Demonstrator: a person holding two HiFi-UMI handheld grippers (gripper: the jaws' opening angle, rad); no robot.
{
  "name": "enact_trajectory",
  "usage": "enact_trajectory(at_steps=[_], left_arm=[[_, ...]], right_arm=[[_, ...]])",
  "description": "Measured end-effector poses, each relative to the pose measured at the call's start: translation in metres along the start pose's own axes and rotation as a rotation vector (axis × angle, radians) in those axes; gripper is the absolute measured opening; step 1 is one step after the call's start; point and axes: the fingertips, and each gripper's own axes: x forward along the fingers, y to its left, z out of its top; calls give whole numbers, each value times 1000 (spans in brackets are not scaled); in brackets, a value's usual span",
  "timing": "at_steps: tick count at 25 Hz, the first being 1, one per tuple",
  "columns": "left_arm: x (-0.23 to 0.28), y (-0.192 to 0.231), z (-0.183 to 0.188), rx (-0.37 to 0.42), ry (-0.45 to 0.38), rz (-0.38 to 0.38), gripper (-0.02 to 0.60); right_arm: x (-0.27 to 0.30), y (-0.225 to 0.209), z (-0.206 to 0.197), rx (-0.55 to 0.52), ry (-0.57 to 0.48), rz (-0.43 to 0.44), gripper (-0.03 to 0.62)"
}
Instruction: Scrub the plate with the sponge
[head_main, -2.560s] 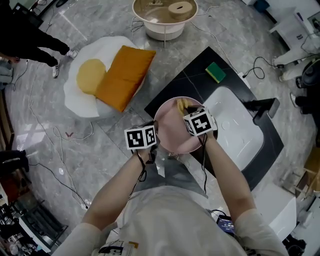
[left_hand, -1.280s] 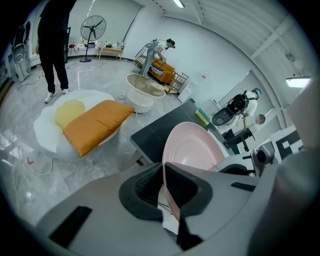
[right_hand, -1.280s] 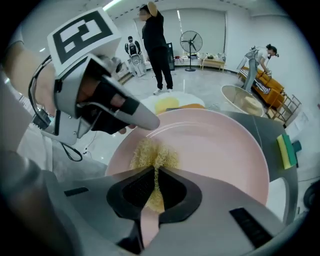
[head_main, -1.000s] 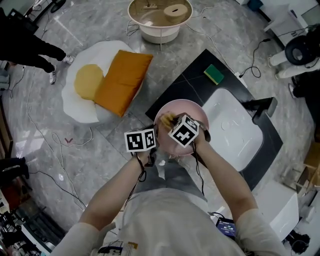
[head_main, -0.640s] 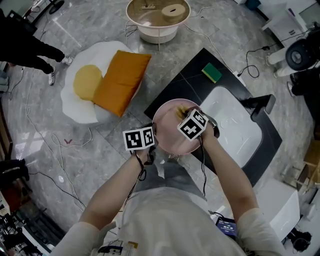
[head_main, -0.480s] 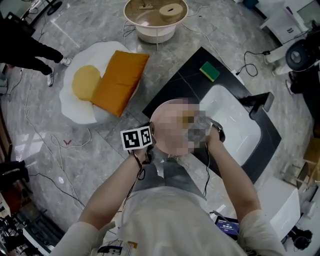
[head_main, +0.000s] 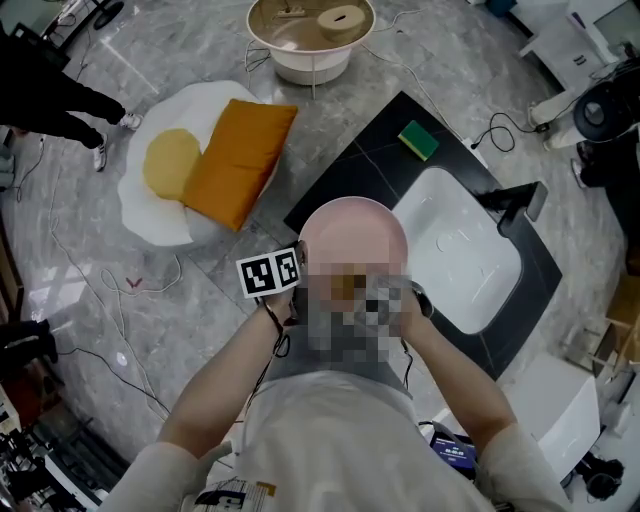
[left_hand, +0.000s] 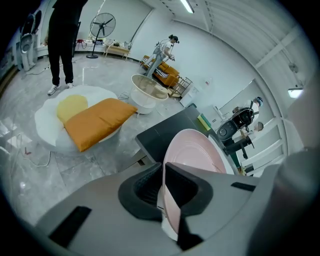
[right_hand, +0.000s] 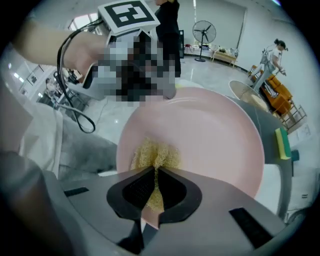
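the right gripper (right_hand: 155, 174) had its fingers (right_hand: 175, 192) pinched almost together on the yellow mesh sponge (right_hand: 152, 152), which pressed on the near part of the pink plate (right_hand: 210, 135); the left gripper (left_hand: 163, 175) had its fingers (left_hand: 187, 187) clamped on the plate's rim, holding it tilted in the air at the near corner of the black counter (head_main: 370, 150), just beside the white sink (head_main: 465, 255); a second before, the sponge sat at the plate's far side, and it had since come down to the near rim, so the scrubbing looked well under way; a green sponge (head_main: 418, 140) lay unused on the counter, the faucet (head_main: 512, 208) stood beyond the sink, and an orange cushion (head_main: 240, 155) lay on the floor well apart; only the left fingers on the rim stood near the sponge's path.
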Motion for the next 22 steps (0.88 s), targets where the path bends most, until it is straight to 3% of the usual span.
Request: enact_trajectory(at_steps=[5,10,16,22], left_arm=[[0,-3,-2,43,28,4,29],[-1,-3,-6,53,37,-8,28],[-3,1,-1,17,20,-18,29],[-3,3,2,8,13,-13,29]], right_arm=[[13,12,45,-9,-88,57,44],[15,-18,71,39,-129,39,46],[7,-69,90,110,-176,-29,48],[-8,-127,79,200,-197,-196,48]])
